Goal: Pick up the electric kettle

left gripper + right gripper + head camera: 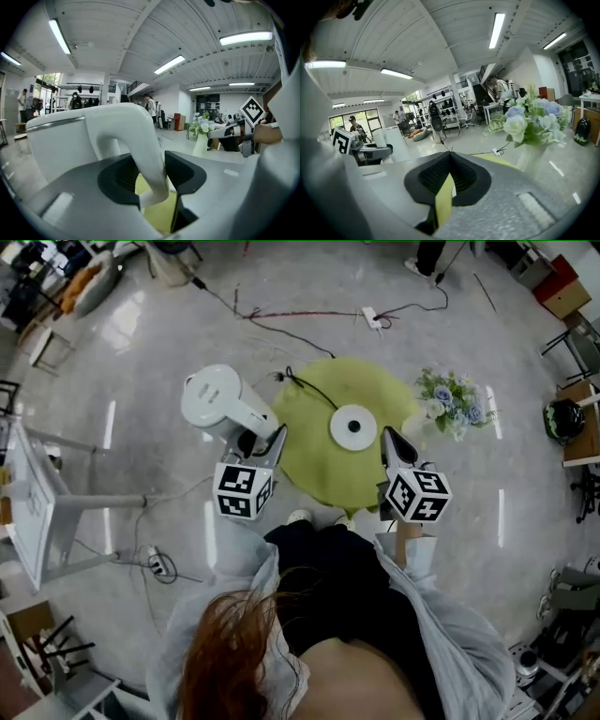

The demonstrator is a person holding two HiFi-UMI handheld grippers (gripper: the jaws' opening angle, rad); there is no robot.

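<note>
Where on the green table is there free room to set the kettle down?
Bare green top lies all around the round base on the table, widest on the near-left side, between base and table edge. The far-left is crowded by the cord; the flowers stand by the right edge.
</note>
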